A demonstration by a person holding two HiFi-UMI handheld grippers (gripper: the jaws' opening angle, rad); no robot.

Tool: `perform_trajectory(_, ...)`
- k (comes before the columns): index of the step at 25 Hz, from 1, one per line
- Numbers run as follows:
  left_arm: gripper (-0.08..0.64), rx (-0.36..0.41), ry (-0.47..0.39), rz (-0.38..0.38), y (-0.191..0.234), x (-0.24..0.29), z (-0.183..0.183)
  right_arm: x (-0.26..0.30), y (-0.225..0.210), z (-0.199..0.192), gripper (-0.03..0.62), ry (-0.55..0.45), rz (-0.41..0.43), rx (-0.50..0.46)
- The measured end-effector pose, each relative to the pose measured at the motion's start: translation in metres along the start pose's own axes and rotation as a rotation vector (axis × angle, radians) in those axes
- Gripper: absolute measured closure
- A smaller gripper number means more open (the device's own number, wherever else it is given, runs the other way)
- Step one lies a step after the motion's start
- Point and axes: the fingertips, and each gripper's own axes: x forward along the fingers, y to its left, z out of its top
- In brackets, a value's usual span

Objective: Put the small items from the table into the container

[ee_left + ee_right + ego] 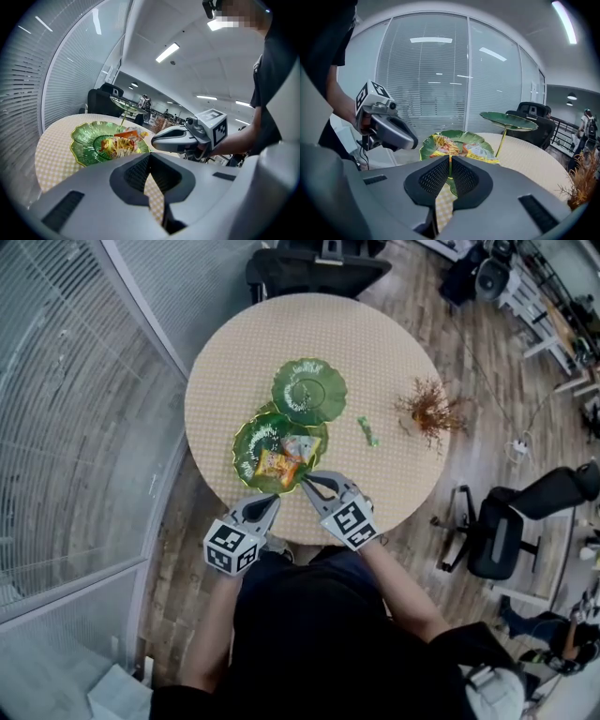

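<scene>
A green leaf-shaped bowl (pixel 246 434) sits on the round checked table (pixel 394 352), toward its near side. Inside it lie colourful snack packets (pixel 281 463). A raised green leaf plate (pixel 309 390) stands on a stem behind the bowl. A small green wrapped item (pixel 367 431) lies on the table to the right. My left gripper (pixel 272 503) is at the near table edge, shut and empty. My right gripper (pixel 310 481) is shut with nothing in it, its tips at the bowl's near rim. The right gripper view shows the bowl (pixel 465 138) and packets (pixel 447 146) just ahead.
A dried plant decoration (pixel 429 411) stands at the table's right side. Black office chairs stand at the right (pixel 502 532) and beyond the far edge (pixel 319 268). A glass wall with blinds (pixel 66 409) runs along the left.
</scene>
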Motion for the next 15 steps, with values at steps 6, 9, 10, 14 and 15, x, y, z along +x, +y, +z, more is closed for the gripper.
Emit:
perform_trajectory(6, 0.557, 0.028, 0.03, 0.005, 0.003, -0.007, -0.011, 0.003, 0.014, -0.011, 0.554, 0.004, -0.009, 0.03)
perform_trajectory(9, 0.557, 0.043, 0.032, 0.002, 0.003, -0.01, -0.012, 0.003, 0.018, -0.013, 0.554, 0.004, -0.013, 0.036)
perform_trajectory(10, 0.557, 0.051, 0.036, -0.002, 0.002, -0.011, -0.012, 0.003, 0.019, -0.013, 0.554, 0.004, -0.015, 0.037)
perform_trajectory(14, 0.558, 0.086, 0.053, -0.011, 0.0, -0.012, -0.018, 0.004, 0.023, -0.018, 0.554, 0.01, -0.025, 0.046)
perform_trajectory(15, 0.558, 0.084, 0.051, -0.012, 0.0, -0.012, -0.019, 0.005, 0.024, -0.019, 0.554, 0.012, -0.028, 0.049)
